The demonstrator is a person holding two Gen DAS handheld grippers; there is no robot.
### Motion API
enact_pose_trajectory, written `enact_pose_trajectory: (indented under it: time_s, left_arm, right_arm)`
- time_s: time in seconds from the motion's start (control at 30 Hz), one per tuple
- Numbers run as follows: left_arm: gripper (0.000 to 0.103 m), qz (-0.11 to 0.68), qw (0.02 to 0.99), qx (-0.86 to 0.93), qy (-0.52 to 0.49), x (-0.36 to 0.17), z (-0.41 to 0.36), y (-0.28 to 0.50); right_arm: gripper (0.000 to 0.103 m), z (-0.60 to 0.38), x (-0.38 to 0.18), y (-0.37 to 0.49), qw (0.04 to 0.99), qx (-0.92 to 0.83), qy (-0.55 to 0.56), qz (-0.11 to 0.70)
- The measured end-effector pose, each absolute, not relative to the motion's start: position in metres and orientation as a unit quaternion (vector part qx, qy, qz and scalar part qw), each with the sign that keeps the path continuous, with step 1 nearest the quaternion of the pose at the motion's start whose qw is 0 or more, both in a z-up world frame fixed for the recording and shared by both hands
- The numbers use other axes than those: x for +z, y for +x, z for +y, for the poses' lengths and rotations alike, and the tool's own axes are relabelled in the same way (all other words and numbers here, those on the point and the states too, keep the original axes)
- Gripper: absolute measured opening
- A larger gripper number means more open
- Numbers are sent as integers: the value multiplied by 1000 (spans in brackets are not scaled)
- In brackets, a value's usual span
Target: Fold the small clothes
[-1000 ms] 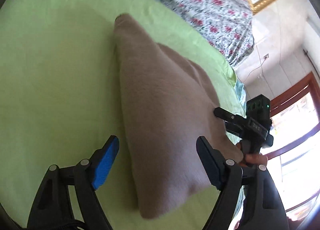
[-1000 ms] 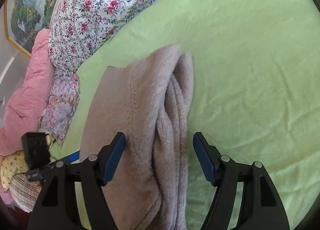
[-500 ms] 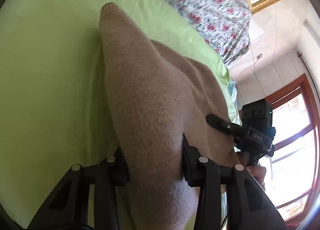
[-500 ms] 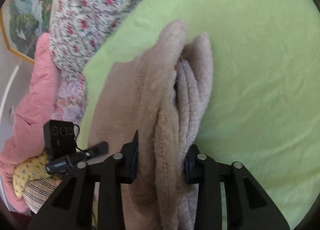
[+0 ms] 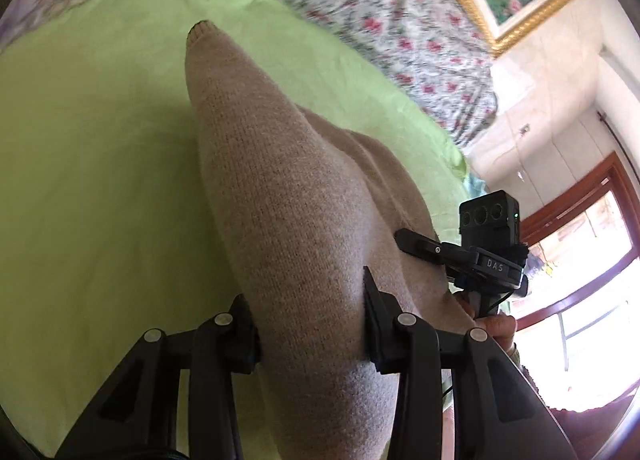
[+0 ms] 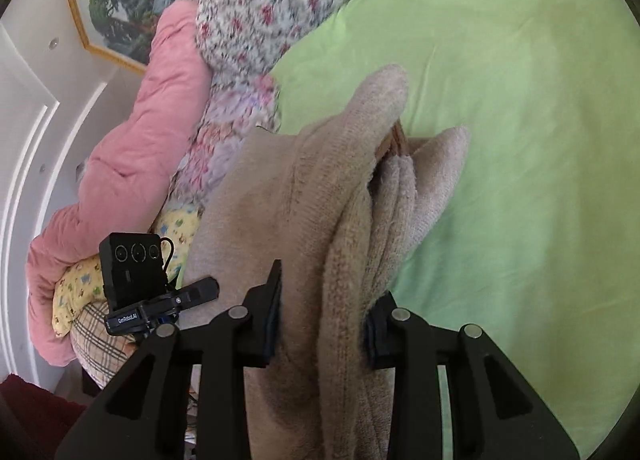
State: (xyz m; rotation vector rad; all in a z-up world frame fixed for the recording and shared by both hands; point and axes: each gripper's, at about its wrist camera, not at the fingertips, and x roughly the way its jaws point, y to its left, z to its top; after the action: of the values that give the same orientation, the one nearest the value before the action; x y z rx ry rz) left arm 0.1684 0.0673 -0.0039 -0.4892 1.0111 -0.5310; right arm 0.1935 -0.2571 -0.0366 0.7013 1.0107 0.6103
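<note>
Beige knit garment (image 5: pixel 280 220): left gripper (image 5: pixel 310 324) and right gripper (image 6: pixel 324 320) clamped on bunched edges; we'd lift evenly; keep cloth taut over the green sheet (image 5: pixel 100 180).

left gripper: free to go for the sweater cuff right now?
Probably not: the left gripper is shut on the sweater, jaws full. The cuff lies unobstructed on the sheet ahead.

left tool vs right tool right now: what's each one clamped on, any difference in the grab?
The left tool pinches one smooth, rounded fold of the beige garment, while the right tool pinches a thick bunch of several layers and edges. The left tool's fabric runs taut to a ribbed cuff; the right tool's splits into loose lobes. Shared: both have just closed onto the same garment over the green sheet.
</note>
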Motion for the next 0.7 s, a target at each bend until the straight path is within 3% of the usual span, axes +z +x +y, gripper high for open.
enact_pose_trajectory:
  time_s: [0.13,0.3,0.37,0.63,0.7]
  left_arm:
    - [51,492,814,-217,-222,-40,73,160]
    - [60,488,815,-207,-233,-35,82,161]
    - [66,481,825,-191,-226,-27,90,163]
    - [70,460,840,-125,-258,-16,117,211]
    - [70,461,838,-113,-269,-20,119,226]
  right_arm:
    - [38,-247,-63,194,775,248,288,504]
    - [60,-260,-57,191,778,221,290,511]
    - [63,-263,-45,188,796,202,268,504]
    - [61,-261,-6,221,841,167,225,463]
    - [46,-248,-13,238,837,162,207,480]
